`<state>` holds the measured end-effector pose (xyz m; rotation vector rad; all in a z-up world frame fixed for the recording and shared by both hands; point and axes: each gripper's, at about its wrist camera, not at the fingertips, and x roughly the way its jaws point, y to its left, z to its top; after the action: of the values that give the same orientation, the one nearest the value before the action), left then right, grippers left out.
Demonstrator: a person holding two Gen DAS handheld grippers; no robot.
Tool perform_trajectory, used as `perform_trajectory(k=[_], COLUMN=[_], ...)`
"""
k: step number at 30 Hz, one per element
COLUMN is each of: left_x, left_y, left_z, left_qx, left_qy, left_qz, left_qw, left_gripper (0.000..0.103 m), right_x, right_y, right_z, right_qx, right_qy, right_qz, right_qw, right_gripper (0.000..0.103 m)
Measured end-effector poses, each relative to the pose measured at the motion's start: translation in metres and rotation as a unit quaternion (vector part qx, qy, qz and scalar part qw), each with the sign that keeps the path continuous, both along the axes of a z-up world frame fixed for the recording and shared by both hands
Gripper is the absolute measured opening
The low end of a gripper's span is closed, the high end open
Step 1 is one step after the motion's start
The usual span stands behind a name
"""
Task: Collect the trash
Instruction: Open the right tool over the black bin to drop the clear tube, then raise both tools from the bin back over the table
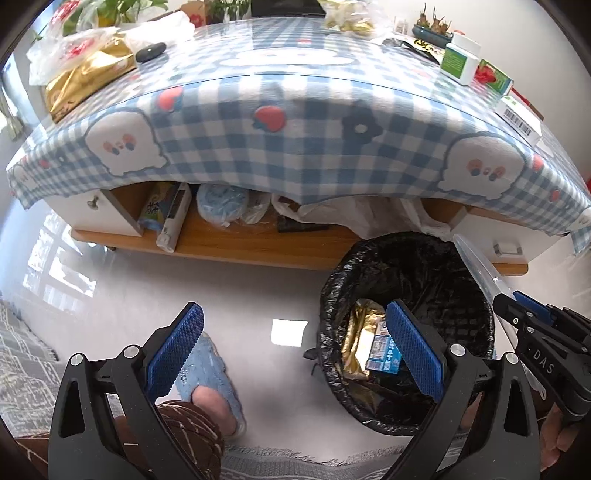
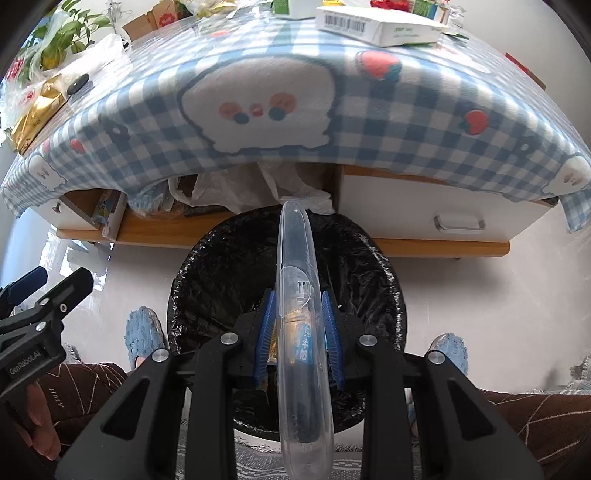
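Observation:
My right gripper (image 2: pixel 298 325) is shut on a long clear plastic case (image 2: pixel 295 258), holding it over the mouth of the black-lined trash bin (image 2: pixel 207 273). The left wrist view has that same clear plastic case (image 1: pixel 480 266) and right gripper (image 1: pixel 517 317) at the bin's right rim. My left gripper (image 1: pixel 295 350) stands open with nothing between its blue pads, beside the trash bin (image 1: pixel 406 258) on its left. Inside the bin lie a gold wrapper (image 1: pixel 360 314) and a small blue-and-white carton (image 1: pixel 384 350).
A low table with a blue checked cloth (image 1: pixel 295 122) stands behind the bin, with boxes (image 2: pixel 380 22), a gold bag (image 1: pixel 88 81) and plants on top. Its lower shelf (image 1: pixel 236 240) holds bags and clutter. The person's blue slippers (image 1: pixel 210 373) and brown trouser legs are close below.

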<state>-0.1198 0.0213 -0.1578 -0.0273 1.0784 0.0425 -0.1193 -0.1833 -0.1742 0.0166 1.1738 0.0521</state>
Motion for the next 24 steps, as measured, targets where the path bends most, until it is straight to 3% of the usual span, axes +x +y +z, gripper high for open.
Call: perform_trajectory(k=[8,14,24], left_x=[-0.003,-0.001,0.001], left_y=[0.003,0.003,-0.001], left_z=[-0.001,-0.003,0.0], left_qx=[0.022,0.018,0.007], left_qy=[-0.002,0.001,0.002], left_qz=[-0.003,-0.005,-0.007], left_qw=[0.9998,0.9998,1.0], left_gripper=[0.097,0.097,0.097], right_x=[0.002,0.002,0.001], right_y=[0.017,0.018,0.009], right_z=[-0.019,-0.021,-0.003], right_qx=[0.001,0.002,-0.007], right_qy=[0.015,0.015,-0.012], right_qz=[0.018,0.02,0.015], right_qw=[1.0,1.0,1.0], right_gripper=[0.025,0.026,0.077])
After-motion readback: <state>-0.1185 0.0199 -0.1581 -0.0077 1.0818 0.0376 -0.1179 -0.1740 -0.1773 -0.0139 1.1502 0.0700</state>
